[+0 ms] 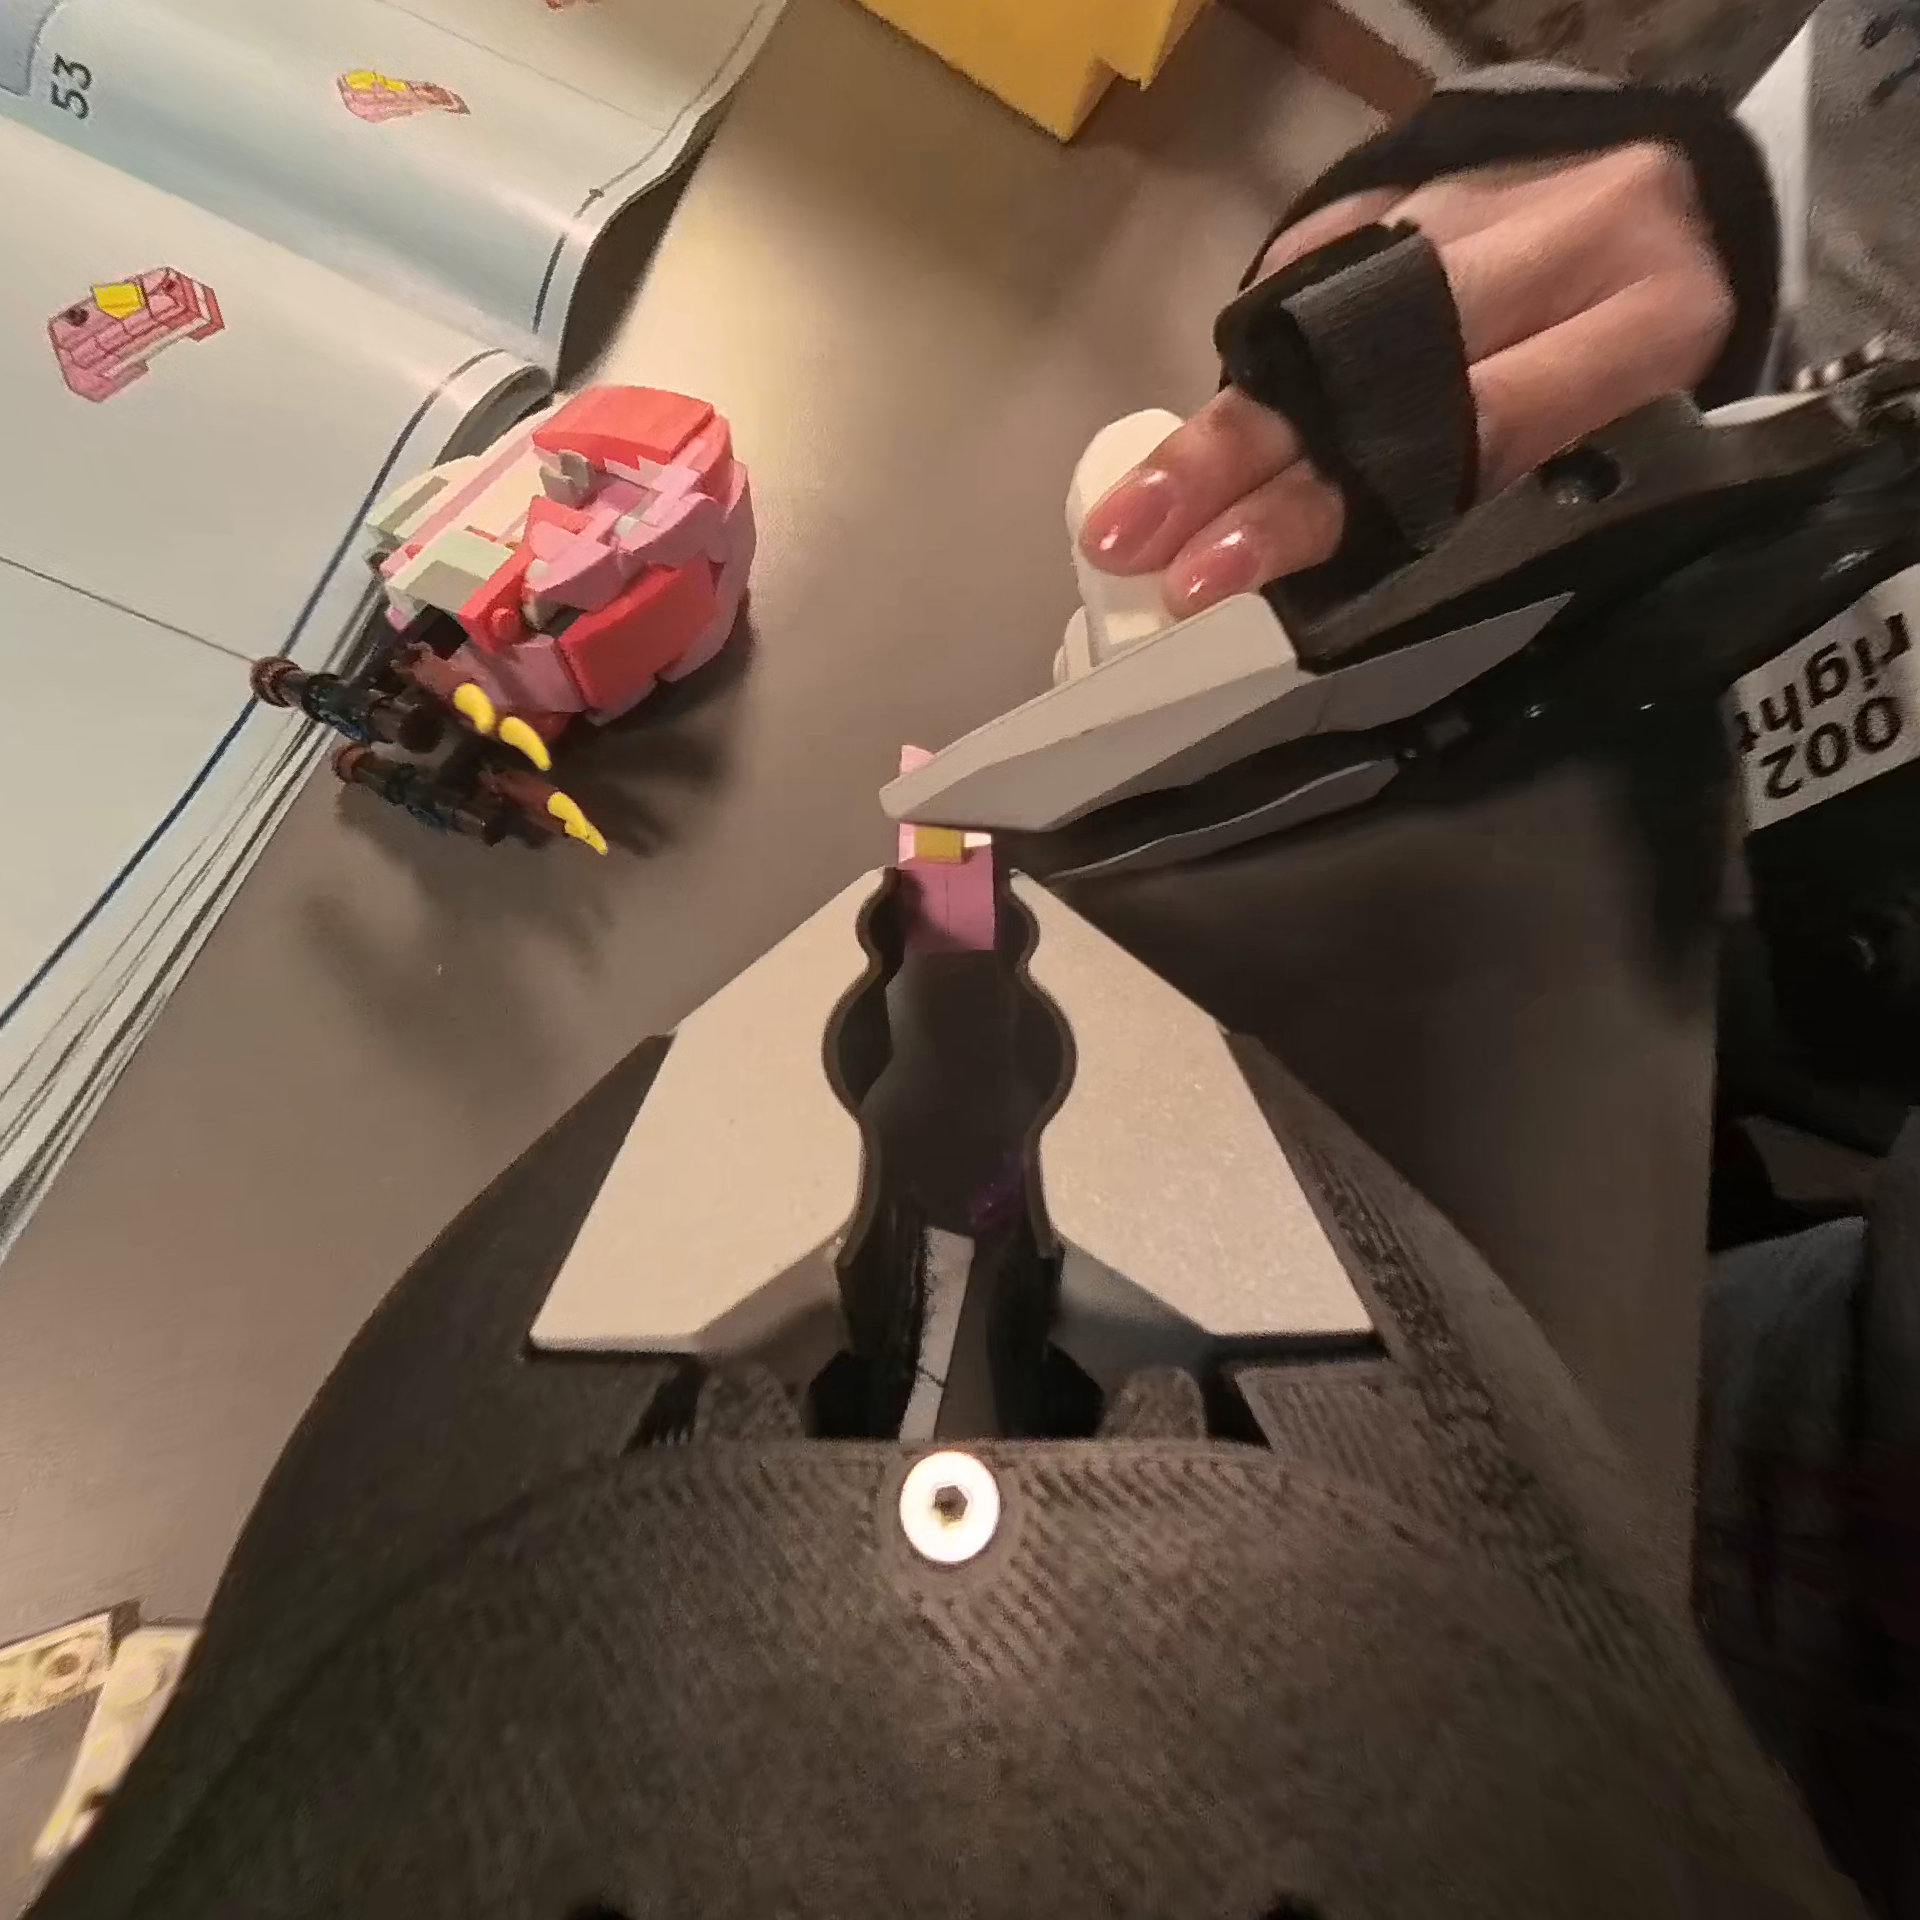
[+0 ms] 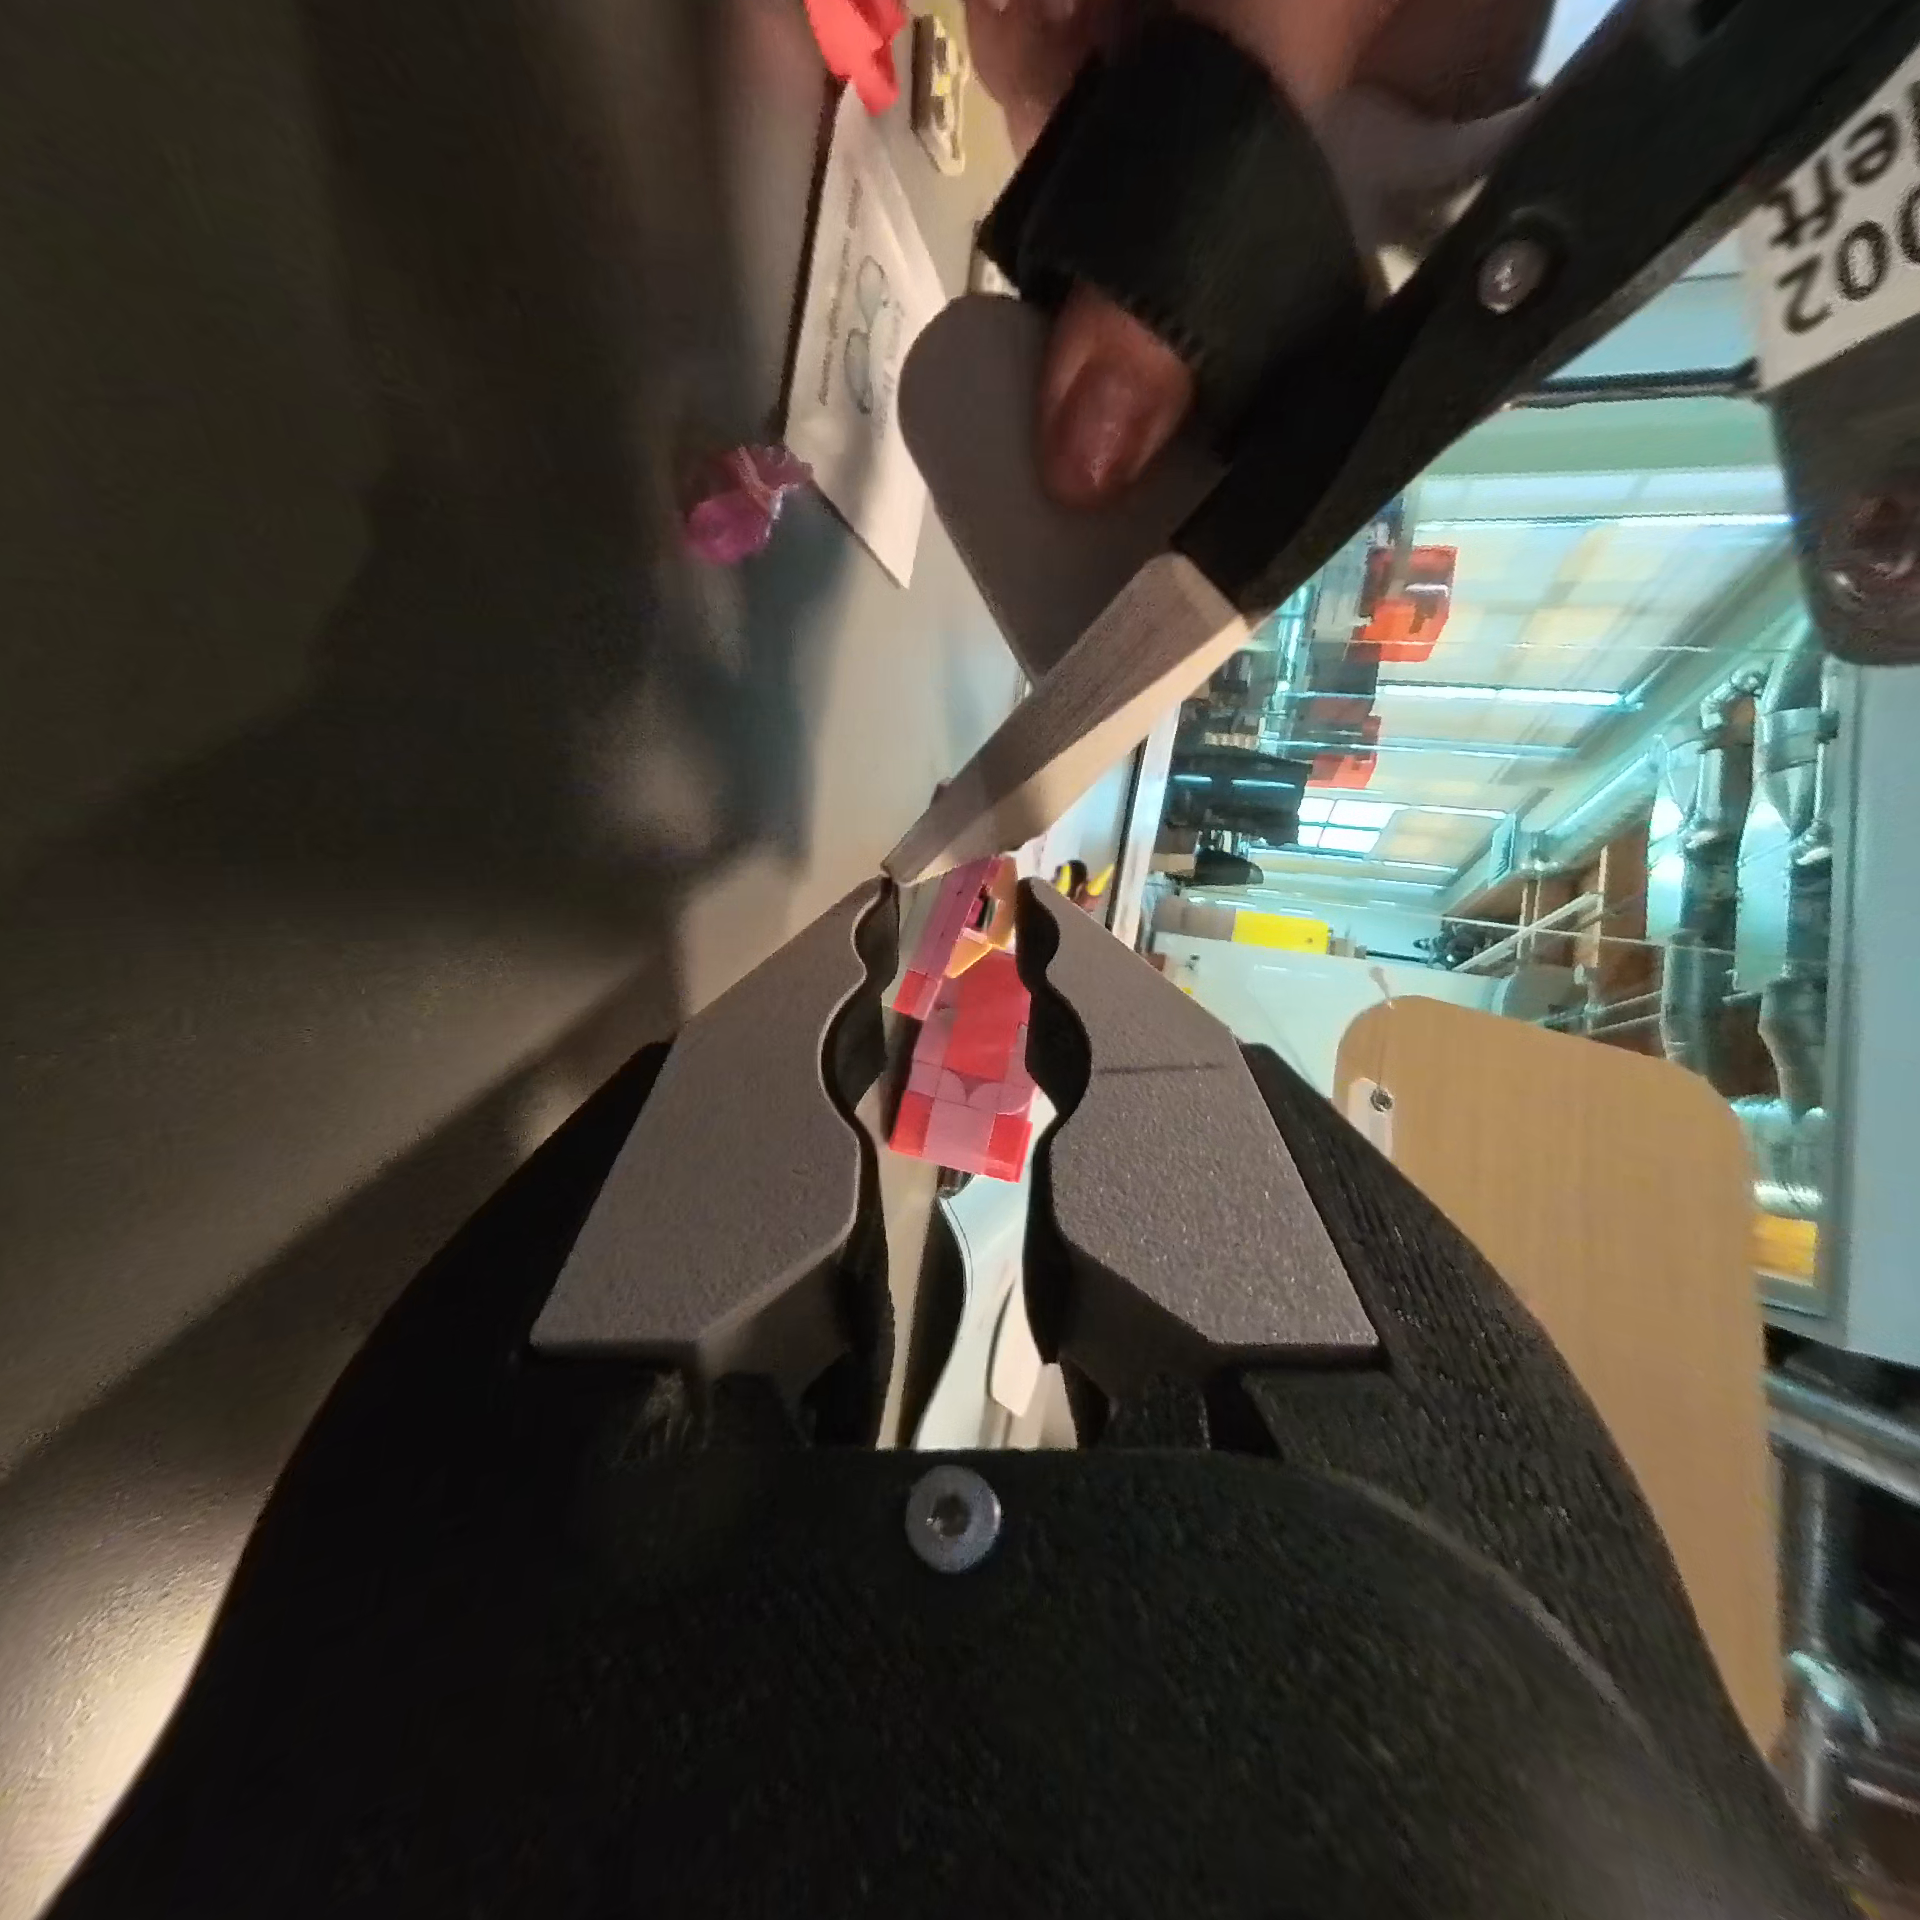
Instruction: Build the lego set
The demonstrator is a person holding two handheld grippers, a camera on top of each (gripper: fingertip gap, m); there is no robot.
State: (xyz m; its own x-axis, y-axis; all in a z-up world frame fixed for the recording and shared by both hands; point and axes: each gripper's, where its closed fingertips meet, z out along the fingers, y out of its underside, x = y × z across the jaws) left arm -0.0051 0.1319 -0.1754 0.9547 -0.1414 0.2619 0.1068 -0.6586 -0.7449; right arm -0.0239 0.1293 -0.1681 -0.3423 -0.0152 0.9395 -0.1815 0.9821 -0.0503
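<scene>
**Status.** Standing assembled on the tabletop [image 1: 935,416]: one red-and-pink brick model [image 1: 603,561], fitted with dark legs [image 1: 416,727] and yellow claws [image 1: 525,743]. Separate from the model: one small pink piece [image 1: 951,914] capped with a yellow tile. Held clear of the tabletop, near the model on the side the claws point to, not touching it.

**Left gripper** [image 1: 945,878]: narrow, with both fingertips pressed against the flanks of the small pink piece.

**Right gripper** [image 2: 956,894]: narrow but apparently not clamped. Reaches in over the tiled end of the same piece, one finger lying just above the tile. A sliver of gap shows between the piece and one pad (right wrist view). Carried by a strapped hand [image 1: 1507,312].

**Count.**
- Grippers: two.
- Brick model: one.
- Legs on it: two.
- Claws: three visible.
- Small pink piece: one.
- Open instruction booklet [image 1: 260,260]: one, just beside the model on the side away from the claws.
- Yellow box [image 1: 1039,62]: one, beyond the model and well apart.
- Pale loose pieces [image 1: 73,1683]: well apart from the model, cut off by the view edge, number not determinable.
</scene>
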